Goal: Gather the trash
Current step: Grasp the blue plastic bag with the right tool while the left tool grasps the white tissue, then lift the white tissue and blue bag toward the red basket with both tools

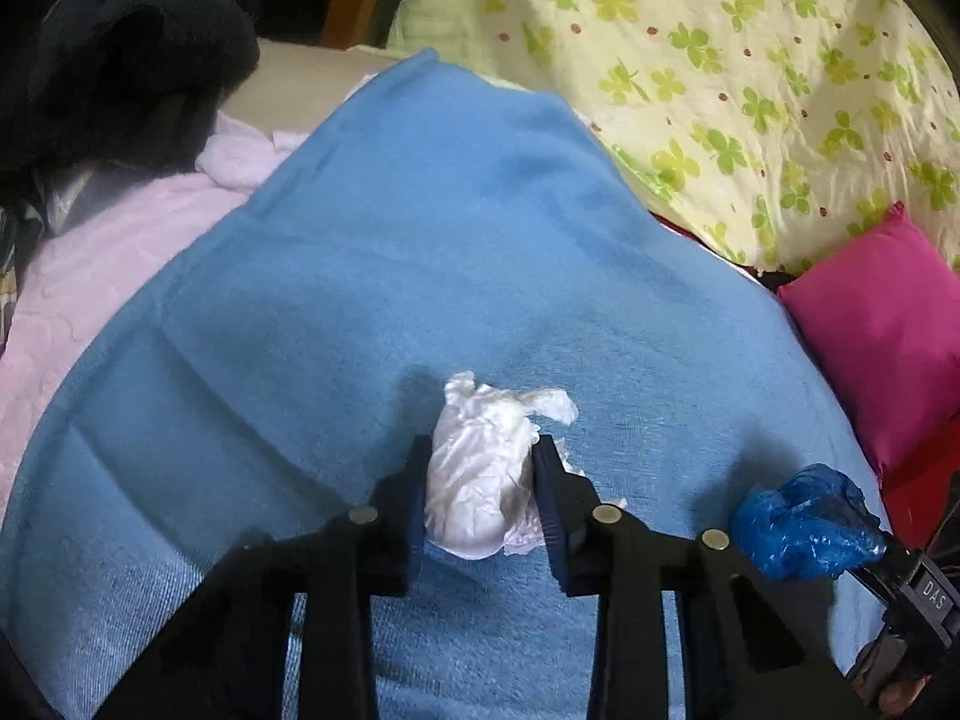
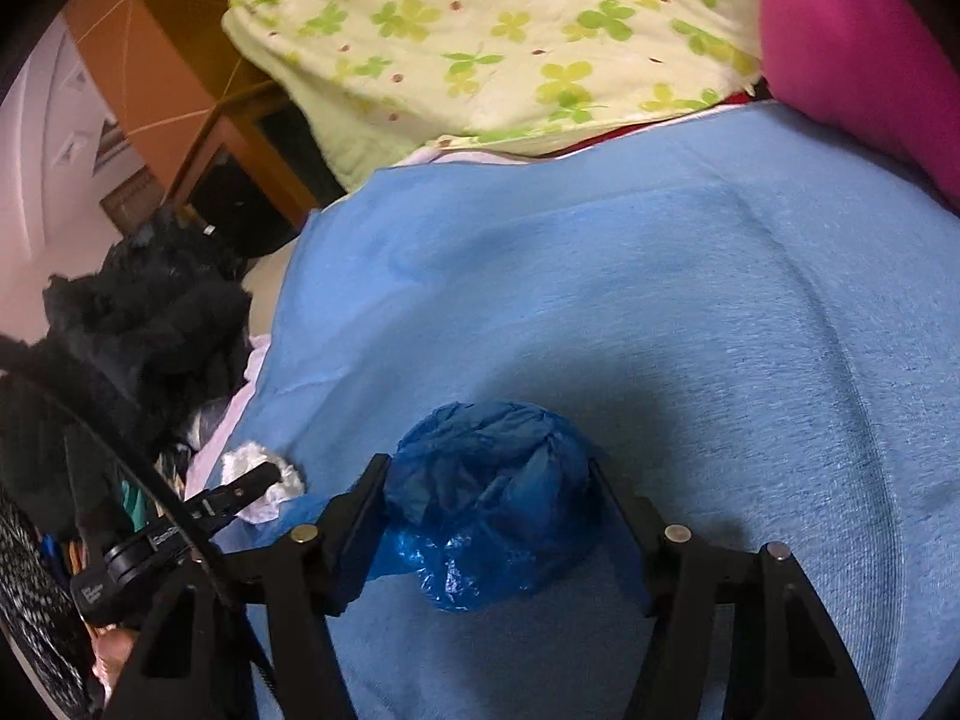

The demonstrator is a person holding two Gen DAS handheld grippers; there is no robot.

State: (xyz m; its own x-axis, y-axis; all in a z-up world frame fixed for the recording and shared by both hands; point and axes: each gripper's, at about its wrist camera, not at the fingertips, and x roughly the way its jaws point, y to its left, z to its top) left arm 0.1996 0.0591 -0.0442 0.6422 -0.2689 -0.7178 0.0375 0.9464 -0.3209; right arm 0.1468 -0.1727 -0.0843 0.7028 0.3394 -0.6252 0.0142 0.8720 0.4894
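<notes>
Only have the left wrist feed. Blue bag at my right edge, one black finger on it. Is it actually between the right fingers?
Observer: Yes. The right wrist view shows the blue plastic bag lying on the blanket between both fingers of the right gripper. The finger on the picture's left touches it; the other side is too dark to judge.
Operator: What's behind the black fluffy pile? It's just dark on my feed.
Observer: A wooden cabinet frame, standing against an orange tiled surface.
</notes>
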